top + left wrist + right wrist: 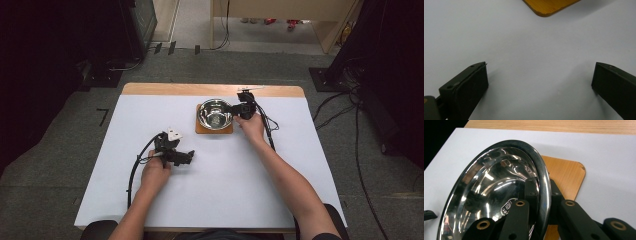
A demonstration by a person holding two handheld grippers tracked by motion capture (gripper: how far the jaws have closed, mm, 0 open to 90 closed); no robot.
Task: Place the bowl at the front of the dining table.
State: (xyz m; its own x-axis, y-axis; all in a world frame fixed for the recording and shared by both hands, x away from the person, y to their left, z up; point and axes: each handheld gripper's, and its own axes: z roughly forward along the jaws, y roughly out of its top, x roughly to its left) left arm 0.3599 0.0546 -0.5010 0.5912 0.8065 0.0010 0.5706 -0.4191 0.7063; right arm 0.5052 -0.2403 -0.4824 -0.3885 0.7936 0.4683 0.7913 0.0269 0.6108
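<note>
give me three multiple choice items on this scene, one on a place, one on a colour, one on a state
1. Where does the steel bowl sit?
A. on the wooden board
B. on the floor
C. in the left gripper

2. What colour is the table cover?
A. red
B. white
C. green

3. How do the right gripper's jaws stand?
A. wide apart over bare table
B. closed on the bowl's rim
C. closed on a cable

Answers:
1 A, the wooden board shows under the bowl in the high view.
2 B, the cover is plain white.
3 B, the right gripper view has one jaw inside the rim and one outside.
</note>
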